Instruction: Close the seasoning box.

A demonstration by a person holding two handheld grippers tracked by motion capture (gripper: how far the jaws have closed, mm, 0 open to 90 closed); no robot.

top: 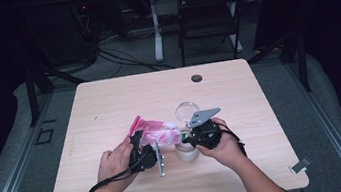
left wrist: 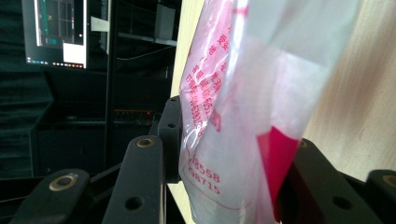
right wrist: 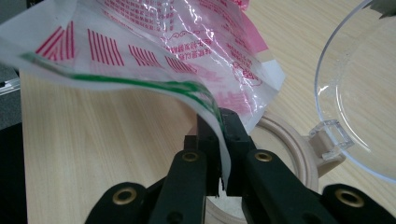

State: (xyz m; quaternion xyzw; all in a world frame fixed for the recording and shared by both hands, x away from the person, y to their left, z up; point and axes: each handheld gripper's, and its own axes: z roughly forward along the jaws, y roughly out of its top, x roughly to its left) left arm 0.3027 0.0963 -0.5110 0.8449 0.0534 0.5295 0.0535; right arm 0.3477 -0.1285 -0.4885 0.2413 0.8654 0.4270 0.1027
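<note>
Left claw [top: 147, 154], low and left of centre in the high view, is clamped on one end of a pink-printed plastic bag [top: 156, 132], its jaws pressing the film from both sides in the left gripper view. Right claw [right wrist: 219, 140] pinches the green-striped mouth edge of the bag, jaws together, just above a round lidded container [top: 187, 151] on the bench [top: 109, 104]. The step looks like opening or emptying the bag; next calls for parting the mouth over the container.

High view overhead facing forward, both gripper views close, sharing the bag [top: 156, 132].
</note>
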